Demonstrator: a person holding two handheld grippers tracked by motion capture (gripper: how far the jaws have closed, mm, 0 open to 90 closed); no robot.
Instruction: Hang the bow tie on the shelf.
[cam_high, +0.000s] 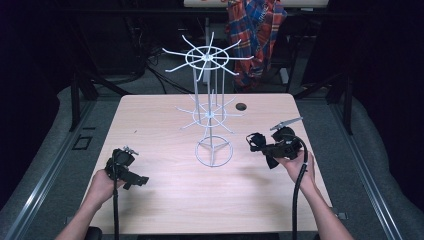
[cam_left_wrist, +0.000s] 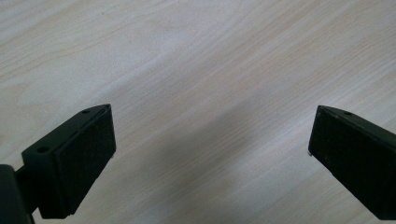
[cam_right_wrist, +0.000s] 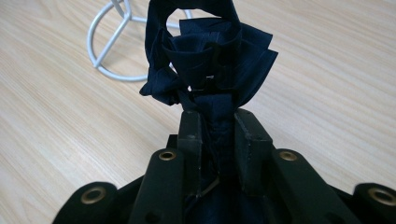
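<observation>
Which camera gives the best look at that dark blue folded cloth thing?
The right gripper view: the dark blue cloth sits close up, its folds and loop plain, pinched between the right tongs. The high view has it small and dark. The left gripper view faces the bare table.

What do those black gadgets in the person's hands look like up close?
Each tool is matt black. The left tool has two flat rectangular jaws with textured pads. The right tool shows brass-ringed screw holes on its arms and carries a grey three-cornered plate on top. A black cable trails from each. The forearms are bare.
</observation>
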